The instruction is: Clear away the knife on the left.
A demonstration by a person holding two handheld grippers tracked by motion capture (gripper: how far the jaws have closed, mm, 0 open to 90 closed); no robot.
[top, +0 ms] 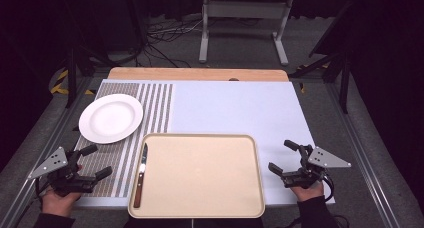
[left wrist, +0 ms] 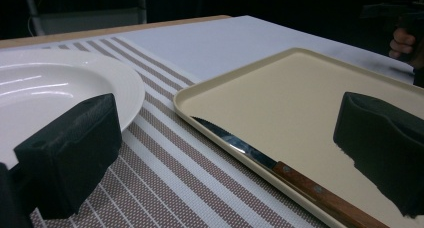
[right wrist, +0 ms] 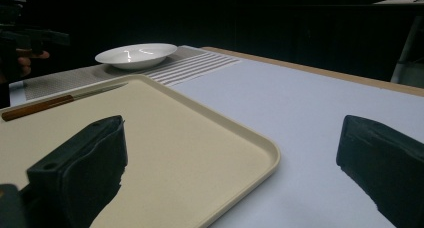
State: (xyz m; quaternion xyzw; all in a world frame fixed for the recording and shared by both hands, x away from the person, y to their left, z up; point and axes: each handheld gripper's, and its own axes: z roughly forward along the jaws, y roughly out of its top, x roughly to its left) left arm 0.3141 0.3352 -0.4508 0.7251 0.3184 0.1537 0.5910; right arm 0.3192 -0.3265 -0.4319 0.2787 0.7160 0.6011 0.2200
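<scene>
While both grippers' fingers gape wide, one knife (top: 140, 174), one tray (top: 200, 208), one plate (top: 111, 118).

I see a dark room beyond my worktop (top: 240, 105). A grey floor (top: 240, 50) carries loose cables (top: 165, 35) and a white metal stand (top: 245, 18).

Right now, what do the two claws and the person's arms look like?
Both the left claw and right claw are black, each with two blocky jaws and a grey three-cornered plate on top with small dots. A dark cable trails from the right one. Dark sleeves cover the forearms.
</scene>
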